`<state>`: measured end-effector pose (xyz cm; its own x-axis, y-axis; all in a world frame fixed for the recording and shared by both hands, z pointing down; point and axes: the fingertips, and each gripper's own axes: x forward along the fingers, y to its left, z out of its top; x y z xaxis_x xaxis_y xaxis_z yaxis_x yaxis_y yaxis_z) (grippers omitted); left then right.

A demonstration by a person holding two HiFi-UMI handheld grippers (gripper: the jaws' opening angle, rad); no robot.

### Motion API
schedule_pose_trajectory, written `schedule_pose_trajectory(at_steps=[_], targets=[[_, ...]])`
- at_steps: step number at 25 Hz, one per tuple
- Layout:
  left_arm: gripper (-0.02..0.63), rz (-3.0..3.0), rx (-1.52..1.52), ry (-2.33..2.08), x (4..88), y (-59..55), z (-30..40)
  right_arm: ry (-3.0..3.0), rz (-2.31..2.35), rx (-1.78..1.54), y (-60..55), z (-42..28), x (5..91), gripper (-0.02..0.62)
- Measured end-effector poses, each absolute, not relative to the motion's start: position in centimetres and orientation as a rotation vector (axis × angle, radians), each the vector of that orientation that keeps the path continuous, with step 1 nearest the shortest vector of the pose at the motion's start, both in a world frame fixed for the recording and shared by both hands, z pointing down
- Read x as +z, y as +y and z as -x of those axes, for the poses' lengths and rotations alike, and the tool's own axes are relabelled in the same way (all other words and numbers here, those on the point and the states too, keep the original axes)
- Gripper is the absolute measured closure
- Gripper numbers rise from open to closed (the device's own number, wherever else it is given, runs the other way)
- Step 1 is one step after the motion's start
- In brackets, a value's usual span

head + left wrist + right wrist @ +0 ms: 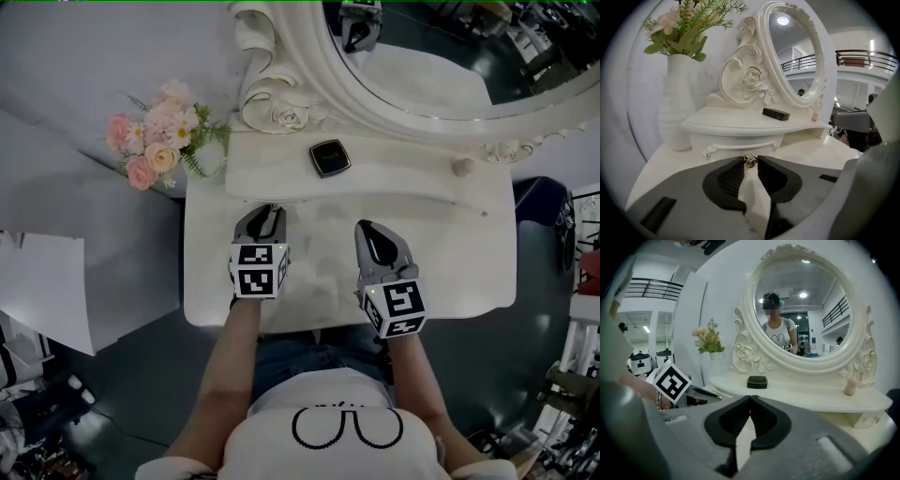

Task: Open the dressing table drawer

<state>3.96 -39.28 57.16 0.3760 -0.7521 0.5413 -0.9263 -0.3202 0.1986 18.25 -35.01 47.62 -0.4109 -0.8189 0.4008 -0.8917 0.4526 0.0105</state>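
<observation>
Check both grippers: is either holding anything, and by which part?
The left gripper pinches the small metal knob on the front of the dressing table drawer between its jaw tips. The right gripper is shut on nothing.

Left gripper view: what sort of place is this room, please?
Probably a large hall or studio, not a bedroom: a white dressing table with an oval mirror and a flower vase stands in front of a railed upper gallery.
</observation>
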Motion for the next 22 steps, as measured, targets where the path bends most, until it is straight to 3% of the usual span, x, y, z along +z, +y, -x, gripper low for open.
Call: schedule_pose_trajectory(at_steps=[22], targets=[[0.515,-2.16,0.497,-1.421,57.4,-33.7,-4.0,-2.402,-1.376,0.265,-31.4,-16.4,47.6,0.595]])
